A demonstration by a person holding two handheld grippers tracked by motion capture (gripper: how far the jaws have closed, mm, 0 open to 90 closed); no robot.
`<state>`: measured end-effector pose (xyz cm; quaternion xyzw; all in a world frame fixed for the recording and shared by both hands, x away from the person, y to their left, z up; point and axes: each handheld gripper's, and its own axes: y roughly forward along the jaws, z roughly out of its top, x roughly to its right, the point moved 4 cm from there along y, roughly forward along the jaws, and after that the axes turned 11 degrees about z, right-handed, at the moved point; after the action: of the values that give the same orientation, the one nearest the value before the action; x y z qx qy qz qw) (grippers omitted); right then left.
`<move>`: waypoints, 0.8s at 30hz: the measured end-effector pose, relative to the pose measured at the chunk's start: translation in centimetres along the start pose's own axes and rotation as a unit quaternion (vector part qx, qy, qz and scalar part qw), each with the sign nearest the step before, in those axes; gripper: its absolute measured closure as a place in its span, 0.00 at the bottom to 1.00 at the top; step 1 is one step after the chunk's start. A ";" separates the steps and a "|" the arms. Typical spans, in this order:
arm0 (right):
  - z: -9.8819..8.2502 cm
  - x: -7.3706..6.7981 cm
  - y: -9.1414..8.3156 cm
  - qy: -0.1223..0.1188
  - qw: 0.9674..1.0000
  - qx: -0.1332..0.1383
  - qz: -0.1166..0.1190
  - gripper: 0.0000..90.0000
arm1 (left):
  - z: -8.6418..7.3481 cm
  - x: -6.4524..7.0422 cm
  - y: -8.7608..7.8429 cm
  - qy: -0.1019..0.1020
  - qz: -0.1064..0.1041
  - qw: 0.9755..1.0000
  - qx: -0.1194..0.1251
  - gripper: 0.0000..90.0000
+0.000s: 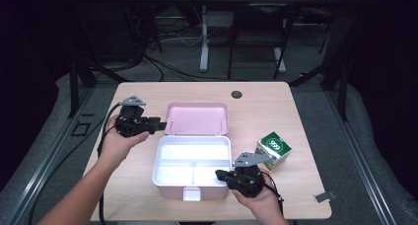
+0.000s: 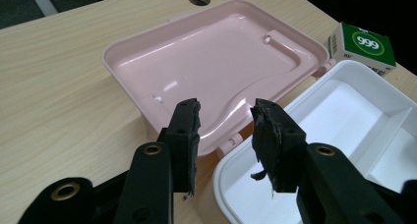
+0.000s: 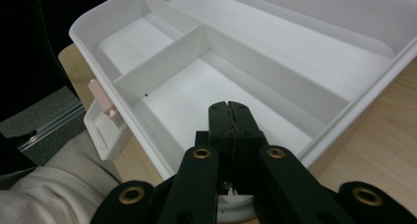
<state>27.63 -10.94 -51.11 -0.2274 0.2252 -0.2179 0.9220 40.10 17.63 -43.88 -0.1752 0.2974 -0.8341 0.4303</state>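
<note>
A pink lunch box lies open on the table, its lid (image 1: 196,119) (image 2: 206,62) folded flat behind the white divided tray (image 1: 156,161) (image 2: 231,165) (image 3: 162,57). My left gripper (image 1: 161,125) (image 2: 225,118) is open at the lid's near left corner, close to the hinge, with nothing between its pads. My right gripper (image 1: 219,174) (image 3: 229,108) is shut and empty. It reaches over the tray's front right rim, above the small front right compartment. The tray's compartments hold nothing.
A green and white carton marked 999 (image 1: 273,148) (image 2: 364,44) stands on the table right of the tray. The box's latch tab (image 1: 191,194) (image 3: 103,123) sticks out at the front. A cable hole (image 1: 236,94) is near the far edge, and a small metal clip (image 1: 324,197) lies at the near right corner.
</note>
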 end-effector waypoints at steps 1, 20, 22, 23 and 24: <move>0.0 0.0 0.0 0.000 1.000 0.001 0.000 0.99 | 0.2 0.1 -0.3 0.005 0.000 1.000 0.001 0.69; 0.0 -0.1 0.0 0.004 1.000 0.002 0.009 0.94 | 1.8 3.4 -2.3 0.161 -0.038 0.984 -0.062 0.75; 0.0 -0.2 0.0 0.004 1.000 0.003 0.010 0.93 | 1.9 4.0 -2.3 0.190 -0.041 0.978 -0.077 0.76; 0.0 -0.2 0.0 0.004 1.000 0.003 0.011 0.93 | 1.9 4.3 -2.2 0.202 -0.045 0.975 -0.084 0.76; 0.0 -0.2 0.0 0.004 1.000 0.003 0.011 0.92 | 2.0 4.6 -2.2 0.212 -0.047 0.972 -0.092 0.76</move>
<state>27.49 -10.84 -51.04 -0.2217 0.2304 -0.2095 0.9240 37.25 14.17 -40.81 -0.0469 0.4484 -0.8408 0.2997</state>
